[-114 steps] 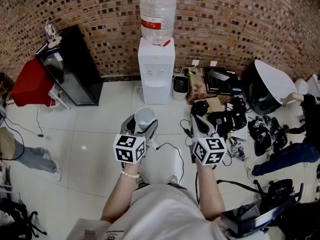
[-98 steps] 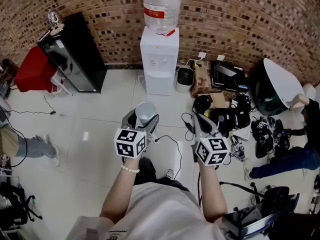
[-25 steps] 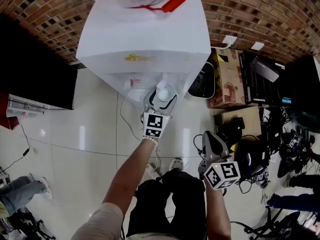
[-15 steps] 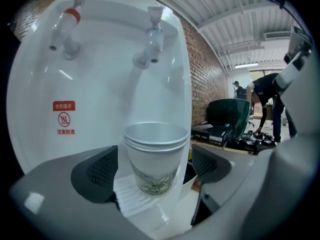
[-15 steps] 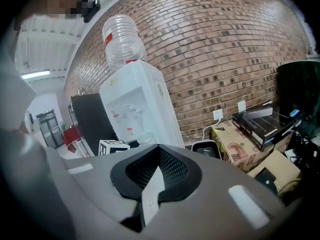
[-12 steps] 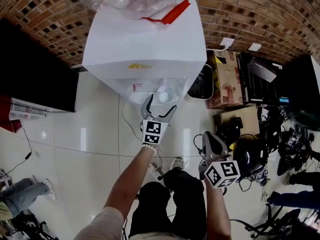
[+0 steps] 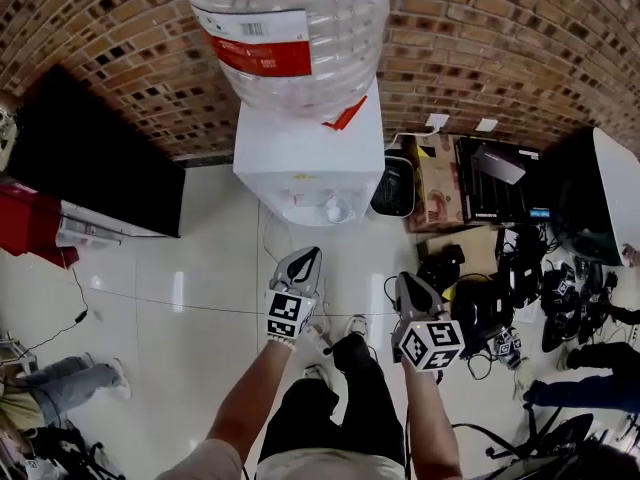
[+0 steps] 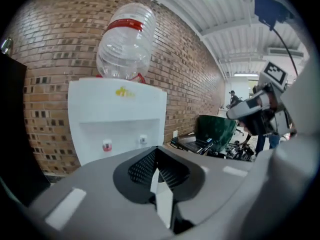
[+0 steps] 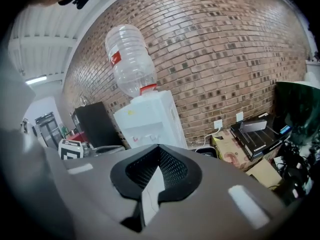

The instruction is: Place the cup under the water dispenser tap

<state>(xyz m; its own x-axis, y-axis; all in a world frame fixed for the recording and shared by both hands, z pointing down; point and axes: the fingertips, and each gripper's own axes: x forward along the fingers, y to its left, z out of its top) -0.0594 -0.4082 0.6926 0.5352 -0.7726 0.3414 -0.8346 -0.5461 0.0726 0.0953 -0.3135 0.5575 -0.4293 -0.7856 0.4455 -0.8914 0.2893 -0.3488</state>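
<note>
The cup (image 7: 337, 209) stands upright in the recess of the dispenser (image 7: 305, 153), below the taps as far as the head view shows. From above I can't tell whether it sits squarely under one tap. My left claw (image 7: 304, 259) is off the cup and apart from the dispenser. Its jaws have just been closing and meet with nothing between them. My right claw (image 7: 409, 284) hangs to the side over the floor (image 7: 200, 298), jaws likewise together and empty. The left gripper view shows the red tap (image 8: 106, 145) and the second tap (image 8: 143, 140), but the claw's own body hides the cup there. I judge the placing done. At most, a check of the cup's alignment is left.
</note>
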